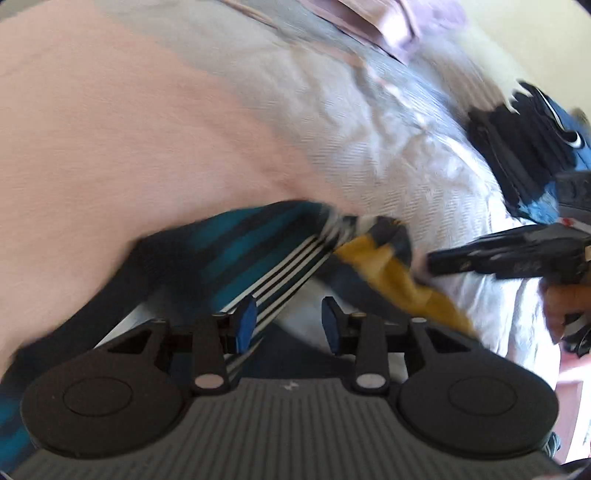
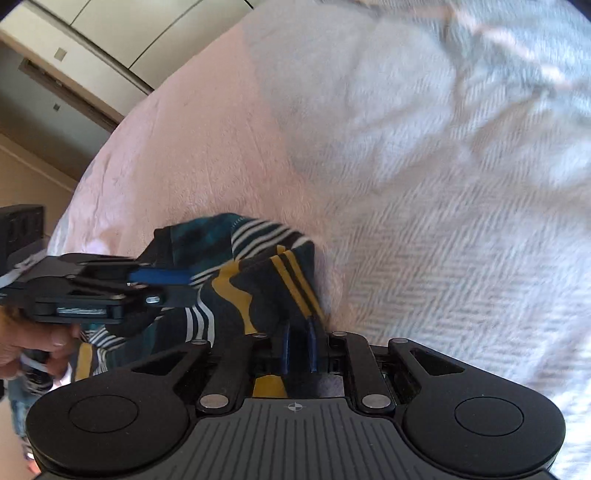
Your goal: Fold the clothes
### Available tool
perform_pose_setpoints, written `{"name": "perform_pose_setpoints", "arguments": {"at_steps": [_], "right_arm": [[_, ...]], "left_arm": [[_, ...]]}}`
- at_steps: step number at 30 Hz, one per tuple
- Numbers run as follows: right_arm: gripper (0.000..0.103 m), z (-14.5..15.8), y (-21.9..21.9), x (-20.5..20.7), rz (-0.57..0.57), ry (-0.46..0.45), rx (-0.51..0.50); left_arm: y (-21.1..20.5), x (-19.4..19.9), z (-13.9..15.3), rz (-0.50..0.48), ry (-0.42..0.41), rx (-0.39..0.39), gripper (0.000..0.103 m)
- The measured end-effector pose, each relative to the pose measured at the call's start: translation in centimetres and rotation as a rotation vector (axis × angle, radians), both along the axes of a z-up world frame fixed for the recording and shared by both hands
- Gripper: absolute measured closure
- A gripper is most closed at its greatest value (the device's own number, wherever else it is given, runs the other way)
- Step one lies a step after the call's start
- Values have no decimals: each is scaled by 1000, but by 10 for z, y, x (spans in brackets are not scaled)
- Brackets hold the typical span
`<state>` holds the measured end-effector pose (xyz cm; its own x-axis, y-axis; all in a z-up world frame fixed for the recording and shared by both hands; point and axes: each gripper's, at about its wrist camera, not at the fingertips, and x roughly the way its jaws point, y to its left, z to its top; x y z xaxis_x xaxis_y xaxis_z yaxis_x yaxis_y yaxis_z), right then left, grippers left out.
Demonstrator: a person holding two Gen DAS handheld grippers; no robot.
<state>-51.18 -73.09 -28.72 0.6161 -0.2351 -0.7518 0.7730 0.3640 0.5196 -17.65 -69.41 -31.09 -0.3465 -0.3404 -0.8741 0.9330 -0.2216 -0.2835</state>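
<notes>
The patterned garment [image 2: 236, 266], dark with teal, white stripes and yellow patches, lies bunched on the pink-and-white bedspread [image 2: 406, 221] at its near edge. The right gripper [image 2: 298, 343] is pinched narrow on the yellow-striped part. The left gripper [image 1: 288, 325] stands wide, holding nothing, with the striped cloth just ahead and slightly to its left. The cloth runs left to right between both claws.

A bed [image 2: 424, 229] fills both views, covered by a white herringbone-weave blanket [image 2: 443, 258] over a pale pink sheet [image 1: 110, 147]. Beyond the bed's left edge stand cream cabinet doors [image 2: 122, 33] and a beige wall [image 2: 33, 184]. Soft daylight falls across it.
</notes>
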Motion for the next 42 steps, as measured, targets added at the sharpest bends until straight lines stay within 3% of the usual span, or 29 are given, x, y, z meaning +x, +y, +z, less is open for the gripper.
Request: {"name": "perform_pose_setpoints", "arguments": {"at_steps": [3,5,7,9,15,18,22,26,31,33,35,42], "right_arm": [[90,16,22,-3,48,-14,-76],[87,21,39,2,113,-23,-113],[60,8,49,19,194,0,-74],[57,-7,54,27,210,42,-15],[55,24,75,31,263,111,-87],[30,34,100,37,334,135,-106],[28,40,150,34,416,207,-136],[28,47,215,20,470,280,-150],[28,52,293,10,460,327,-140],[28,56,316,10,478,341,-133],[28,61,337,10,509,362,-161],[28,56,381,-7,641,433,-239]], "left_arm": [[46,36,17,100,-42,0,69],[81,51,9,168,-76,59,69],[115,62,-3,218,-125,114,69],[144,71,-8,250,-153,129,69],[218,70,16,352,-194,103,69],[257,53,28,321,-239,99,65],[317,21,39,201,-317,62,59],[384,-16,49,55,-296,-43,45],[477,-72,52,-247,-358,-152,38],[513,-90,52,-323,-371,-208,27],[543,-108,45,-391,-412,-255,26],[594,-151,-12,-532,-756,-339,25]]}}
